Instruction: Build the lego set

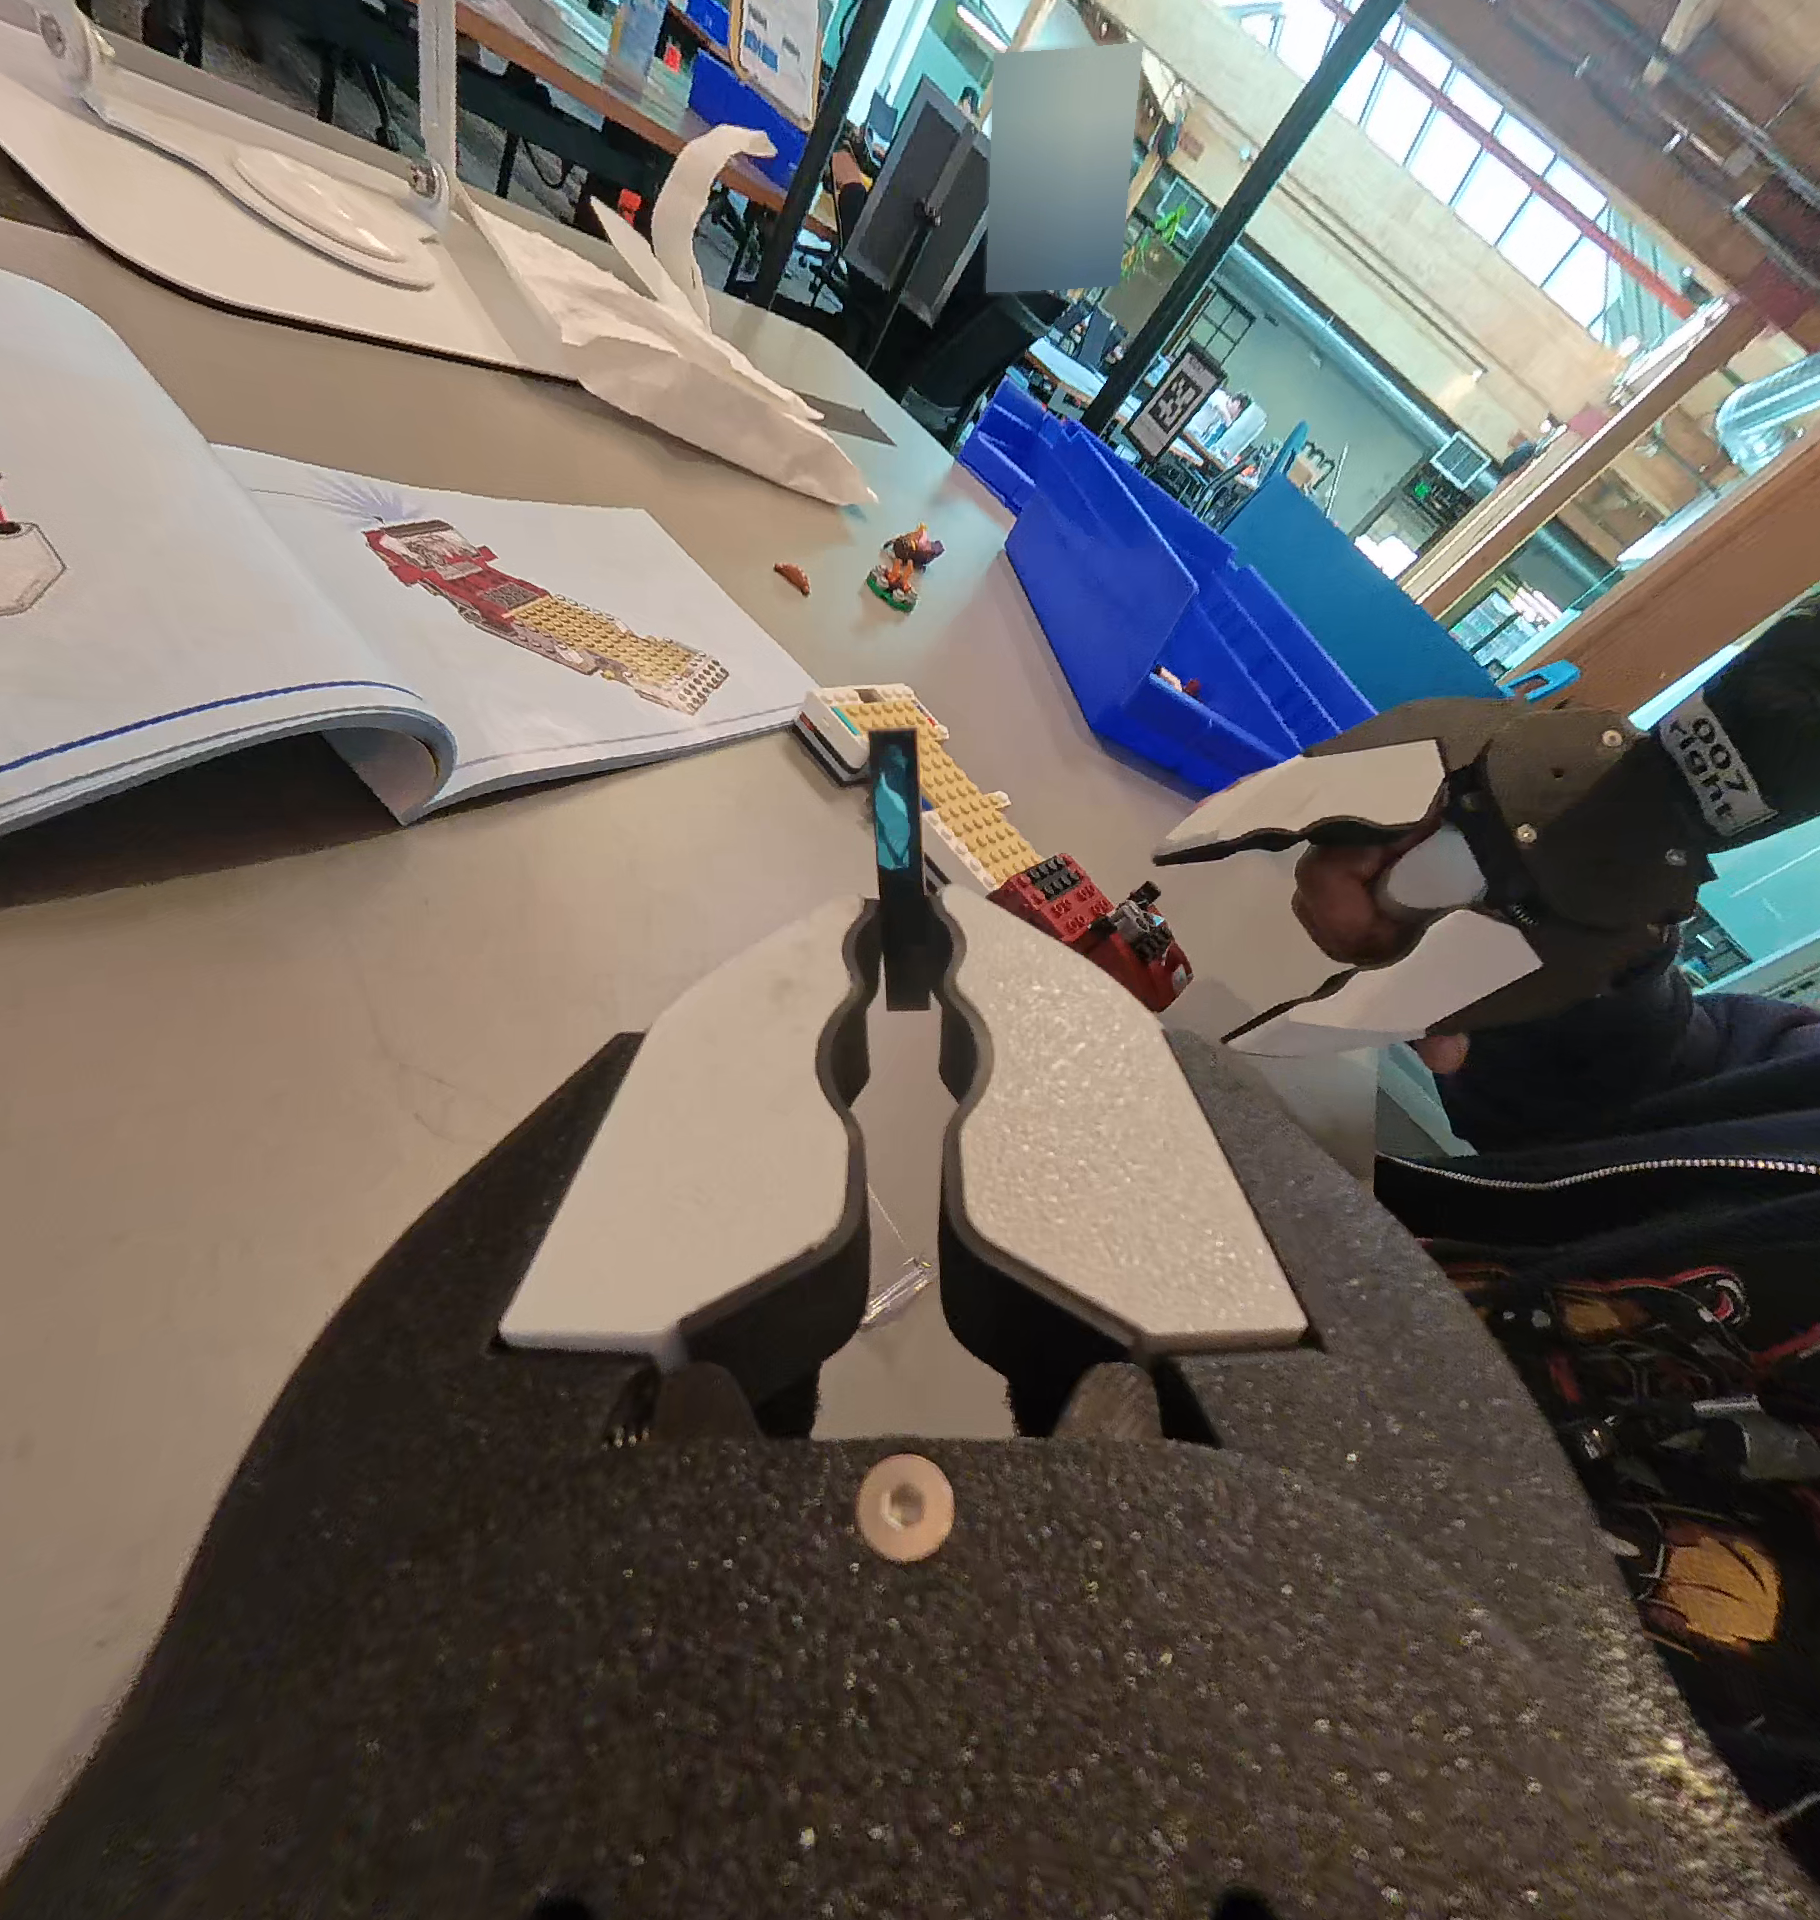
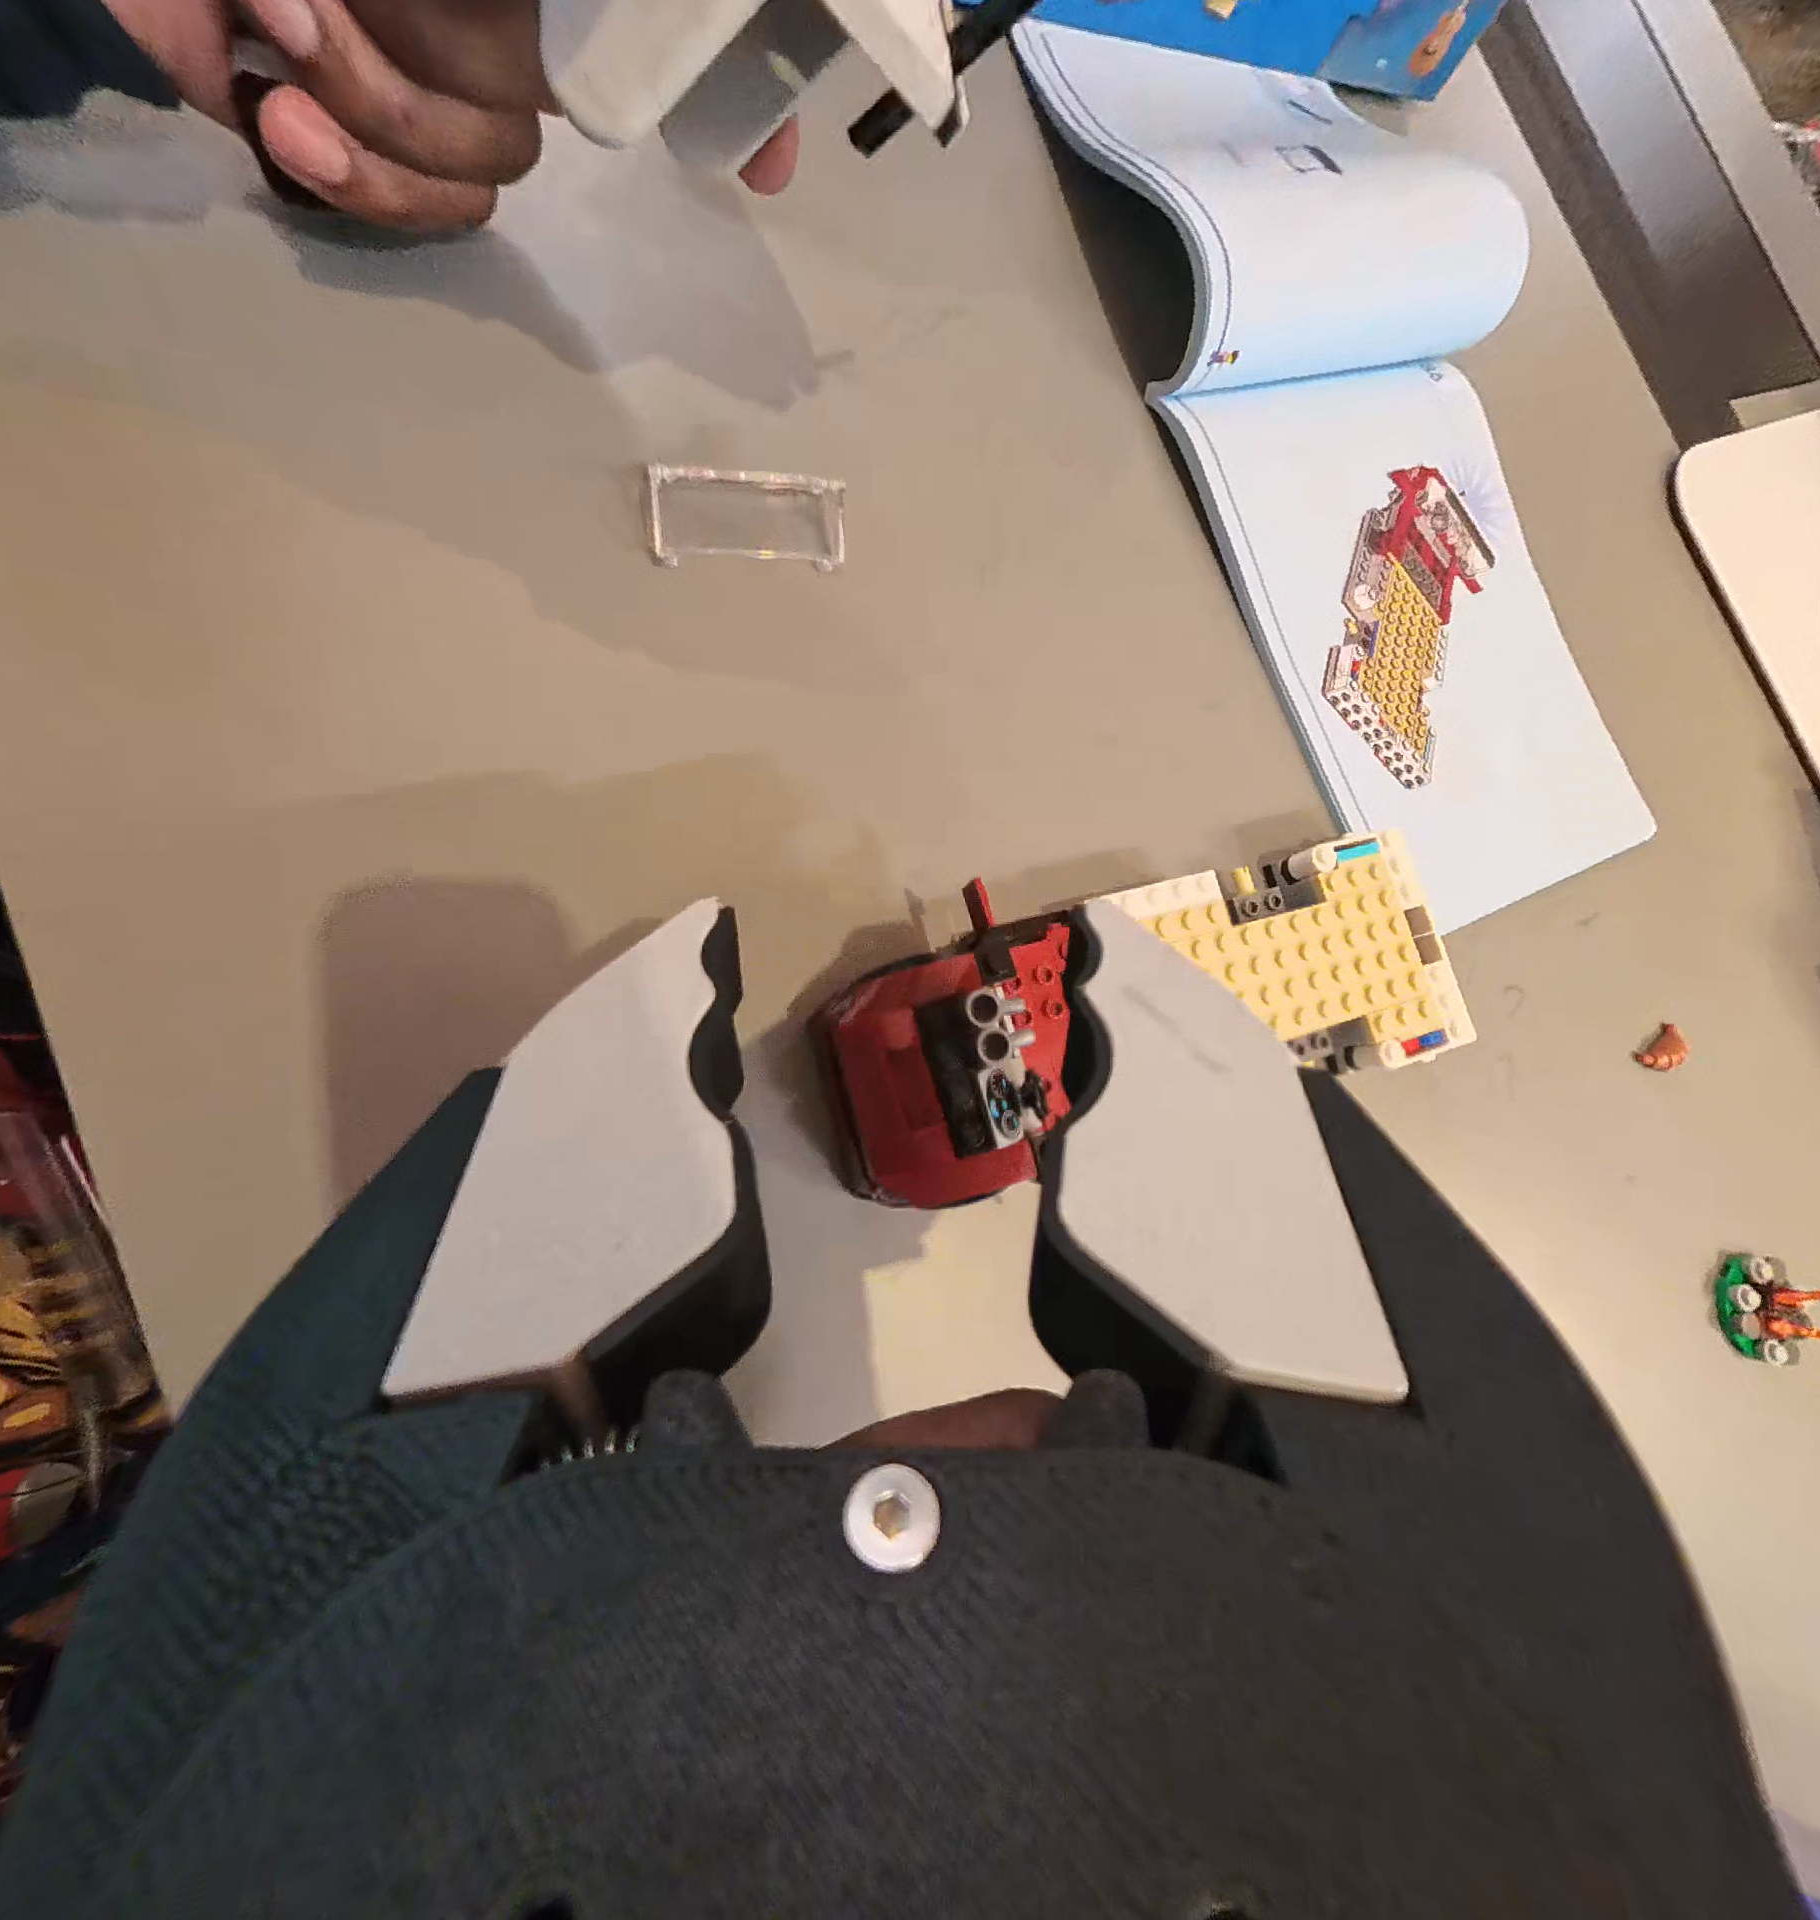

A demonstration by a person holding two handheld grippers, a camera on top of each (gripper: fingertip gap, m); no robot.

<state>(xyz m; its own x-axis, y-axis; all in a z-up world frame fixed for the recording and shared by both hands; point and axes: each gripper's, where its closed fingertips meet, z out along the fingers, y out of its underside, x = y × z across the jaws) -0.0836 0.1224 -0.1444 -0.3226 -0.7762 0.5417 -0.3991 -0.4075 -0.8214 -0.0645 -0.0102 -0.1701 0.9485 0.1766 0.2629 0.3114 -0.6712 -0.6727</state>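
My left gripper [image 1: 901,914] is shut on a thin black piece with a teal panel [image 1: 895,810] and holds it upright above the grey table [image 1: 366,1039]. It also shows at the top of the right wrist view [image 2: 885,94]. A brick model with a tan studded deck [image 2: 1321,956] and a dark red front [image 2: 916,1101] lies on the table. My right gripper [image 2: 906,914] is open over the red front. Its right finger [image 2: 1176,1091] is against the model. Its left finger [image 2: 615,1091] stands clear of it. In the left wrist view the right gripper [image 1: 1197,948] hovers beside the model [image 1: 973,800].
An open instruction booklet [image 2: 1405,582] lies beyond the model. A clear brick piece [image 2: 748,516] rests on the table. A small green and orange build [image 2: 1763,1309] and a brown bit [image 2: 1664,1044] lie to the right. Blue bins [image 1: 1197,623] and a white paper bag [image 1: 677,364] stand farther off. My right fingertips sit around 15 cm from my left ones. Measured from the fingertips, the brown bit [image 2: 1664,1044] is 25 cm or so from the right gripper and 30 cm from the left. It turns up in the left wrist view [image 1: 793,575] as well.
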